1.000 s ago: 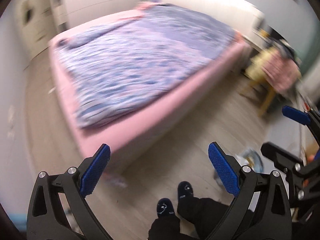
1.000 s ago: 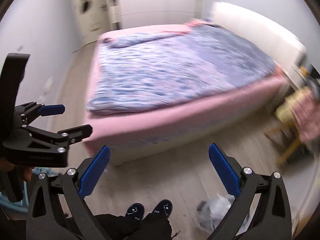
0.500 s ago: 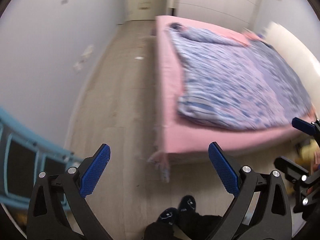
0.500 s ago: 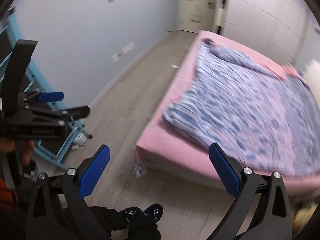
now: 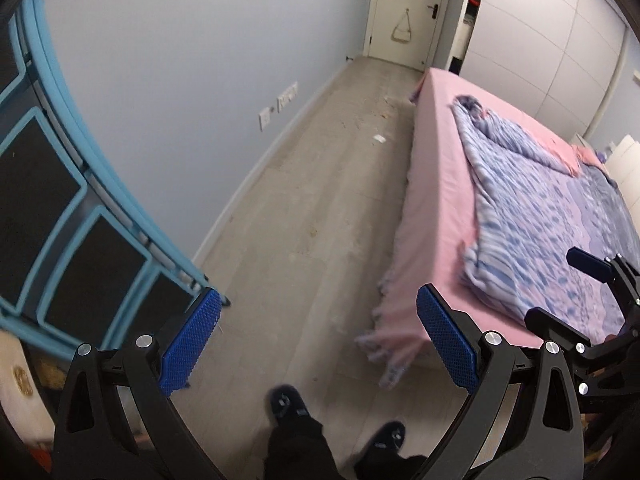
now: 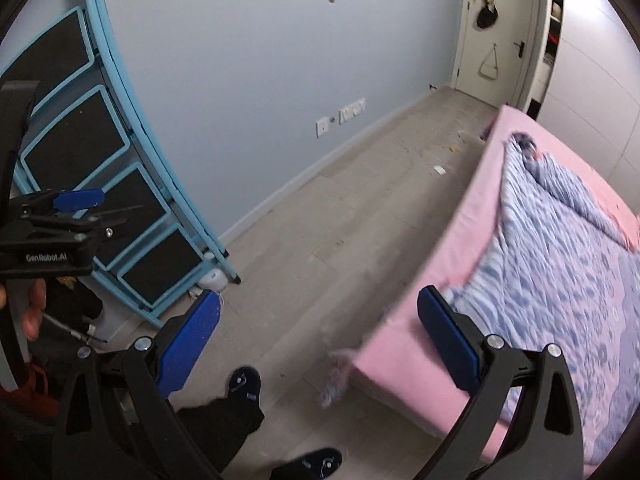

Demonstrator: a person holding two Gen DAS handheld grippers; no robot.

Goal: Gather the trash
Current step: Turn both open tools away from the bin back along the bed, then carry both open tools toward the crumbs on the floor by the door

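At your far left a blue stepladder (image 5: 60, 208) leans against the wall. Your left gripper (image 5: 316, 344) has its jaws spread wide with nothing between them, held above the wood floor (image 5: 320, 220). A small white scrap of trash (image 5: 379, 139) lies far ahead on that floor, near the bed's side, with crumbs (image 5: 386, 114) scattered beyond it. Your right gripper (image 6: 320, 336) also has its jaws spread and empty. The pink bed (image 6: 476, 216) with a blue patterned blanket (image 6: 560, 264) fills your right.
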